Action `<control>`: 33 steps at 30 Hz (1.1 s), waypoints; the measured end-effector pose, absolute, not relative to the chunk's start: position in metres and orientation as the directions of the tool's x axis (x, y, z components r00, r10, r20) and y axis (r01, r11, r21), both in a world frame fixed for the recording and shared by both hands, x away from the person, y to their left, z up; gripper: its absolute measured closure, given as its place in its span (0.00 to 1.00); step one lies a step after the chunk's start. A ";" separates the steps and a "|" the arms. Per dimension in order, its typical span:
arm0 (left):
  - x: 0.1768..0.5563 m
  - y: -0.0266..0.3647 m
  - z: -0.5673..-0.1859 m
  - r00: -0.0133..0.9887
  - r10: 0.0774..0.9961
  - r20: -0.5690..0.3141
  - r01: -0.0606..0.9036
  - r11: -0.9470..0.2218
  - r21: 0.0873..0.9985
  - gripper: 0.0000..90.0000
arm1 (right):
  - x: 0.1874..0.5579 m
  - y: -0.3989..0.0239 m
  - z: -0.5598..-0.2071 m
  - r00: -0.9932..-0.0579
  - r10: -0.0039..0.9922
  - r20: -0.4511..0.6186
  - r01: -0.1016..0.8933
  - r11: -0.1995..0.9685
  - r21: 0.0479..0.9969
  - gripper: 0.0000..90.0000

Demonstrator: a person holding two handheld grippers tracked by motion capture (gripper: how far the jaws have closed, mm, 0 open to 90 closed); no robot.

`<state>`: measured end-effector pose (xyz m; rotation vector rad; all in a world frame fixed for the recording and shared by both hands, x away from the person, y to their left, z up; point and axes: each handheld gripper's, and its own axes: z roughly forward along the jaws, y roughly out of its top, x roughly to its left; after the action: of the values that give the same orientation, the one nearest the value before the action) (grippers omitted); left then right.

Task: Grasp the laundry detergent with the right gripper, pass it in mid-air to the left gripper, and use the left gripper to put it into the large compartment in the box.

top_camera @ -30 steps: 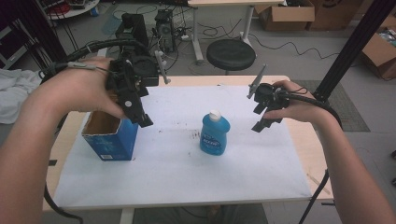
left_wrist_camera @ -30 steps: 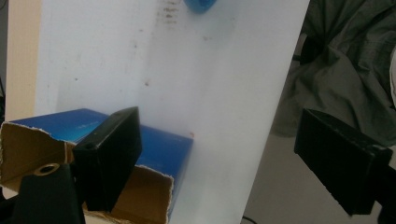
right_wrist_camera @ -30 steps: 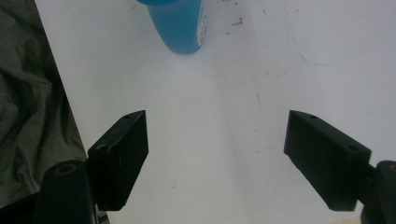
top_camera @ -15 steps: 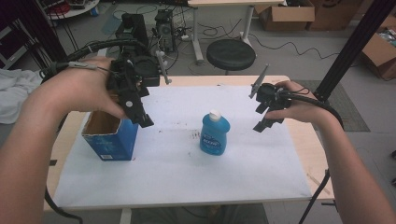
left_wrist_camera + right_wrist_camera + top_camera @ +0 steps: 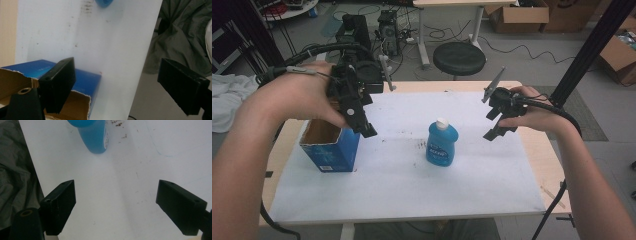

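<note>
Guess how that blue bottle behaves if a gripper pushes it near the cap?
The blue bottle stands upright, taller than its base is wide, so a high push probably tips it. Its smooth, rounded plastic body may slip between the fingers. It looks filled with blue liquid, so likely fairly heavy for its size.

Blue bottle [image 5: 442, 144], white cap, upright mid-bench: label carries white lettering, too blurred to make out. Blue carton [image 5: 331, 148], open top: small white patch of print low on its front face, illegible. No other readable text, numbers or signs.
</note>
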<state>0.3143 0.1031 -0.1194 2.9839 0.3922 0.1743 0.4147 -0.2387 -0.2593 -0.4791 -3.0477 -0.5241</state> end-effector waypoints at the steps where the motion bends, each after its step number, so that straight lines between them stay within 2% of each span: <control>1: 0.315 0.103 -0.120 0.959 0.264 0.099 0.249 -0.958 0.146 0.18 | 0.413 -0.240 -0.259 -0.954 0.295 0.053 0.295 0.894 0.338 0.18; 8: 0.315 0.102 -0.123 0.960 0.261 0.098 0.246 -0.959 0.140 0.18 | 0.407 -0.242 -0.260 -0.955 0.294 0.044 0.288 0.878 0.382 0.18; 23: 0.314 0.103 -0.130 0.960 0.266 0.091 0.252 -0.958 0.138 0.18 | 0.395 -0.237 -0.276 -0.957 0.281 0.069 0.270 0.784 0.560 0.18; 33: 0.316 0.105 -0.136 0.957 0.277 0.088 0.263 -0.954 0.145 0.18 | 0.392 -0.228 -0.291 -0.964 0.255 0.070 0.244 0.758 0.605 0.17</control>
<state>0.3161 0.1050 -0.1362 2.9766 0.4127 0.1615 0.3916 -0.2280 -0.2908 -0.4211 -2.9613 -1.0156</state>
